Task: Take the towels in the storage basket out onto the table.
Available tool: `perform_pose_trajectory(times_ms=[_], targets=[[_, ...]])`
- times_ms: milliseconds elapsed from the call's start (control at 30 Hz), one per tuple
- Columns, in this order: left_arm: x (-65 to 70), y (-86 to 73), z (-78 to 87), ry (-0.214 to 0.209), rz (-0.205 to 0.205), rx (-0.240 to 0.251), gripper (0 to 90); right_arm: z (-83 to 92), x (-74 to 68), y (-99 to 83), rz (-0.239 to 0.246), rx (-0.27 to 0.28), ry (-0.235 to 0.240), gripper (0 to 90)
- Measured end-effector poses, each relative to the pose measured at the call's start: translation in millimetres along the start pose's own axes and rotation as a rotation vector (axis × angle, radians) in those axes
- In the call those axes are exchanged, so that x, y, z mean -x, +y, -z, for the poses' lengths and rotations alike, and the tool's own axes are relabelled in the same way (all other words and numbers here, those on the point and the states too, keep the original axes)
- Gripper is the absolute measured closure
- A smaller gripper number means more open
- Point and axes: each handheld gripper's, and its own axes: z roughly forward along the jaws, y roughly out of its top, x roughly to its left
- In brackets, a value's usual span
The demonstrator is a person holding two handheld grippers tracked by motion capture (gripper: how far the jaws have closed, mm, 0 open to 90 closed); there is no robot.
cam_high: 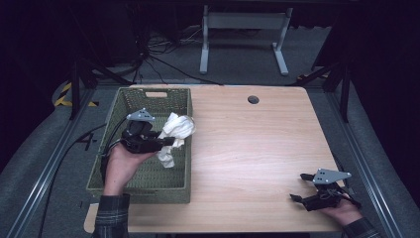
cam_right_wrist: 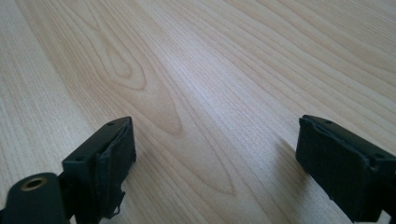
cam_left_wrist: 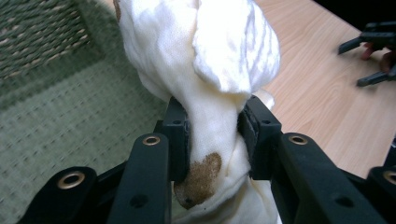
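The left claw (cam_high: 171, 141) is clamped on a white cloth (cam_high: 176, 131) above the basket (cam_high: 148, 183); the right claw (cam_high: 298, 187) rests apart on the desk (cam_high: 247, 148).

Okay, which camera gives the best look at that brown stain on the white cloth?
The left gripper view: the brown stain sits close up on the white cloth, just below the jaws' clamp. The high view shows the cloth small, stain unreadable.
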Motion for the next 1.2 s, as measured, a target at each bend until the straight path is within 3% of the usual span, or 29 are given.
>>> perform_pose_trajectory(times_ms=[233, 433, 800, 1200], targets=[[10.5, 8.7, -12.4, -0.027, -0.023, 0.013, 67.4, 0.0, 0.0, 0.0, 0.0, -0.001, 0.0, 12.3], [27.3, 17.9, -28.2, -0.078, -0.047, 0.025, 67.4, 0.0, 0.0, 0.0, 0.0, -0.001, 0.0, 12.3], [50.7, 31.6, -50.4, -0.108, -0.08, 0.019, 67.5, 0.0, 0.0, 0.0, 0.001, -0.001, 0.0, 12.3], [85.4, 43.7, -85.7, -0.16, -0.125, 0.016, 67.5, -0.1, -0.2, 0.2, -0.002, -0.001, -0.001, 12.2]])
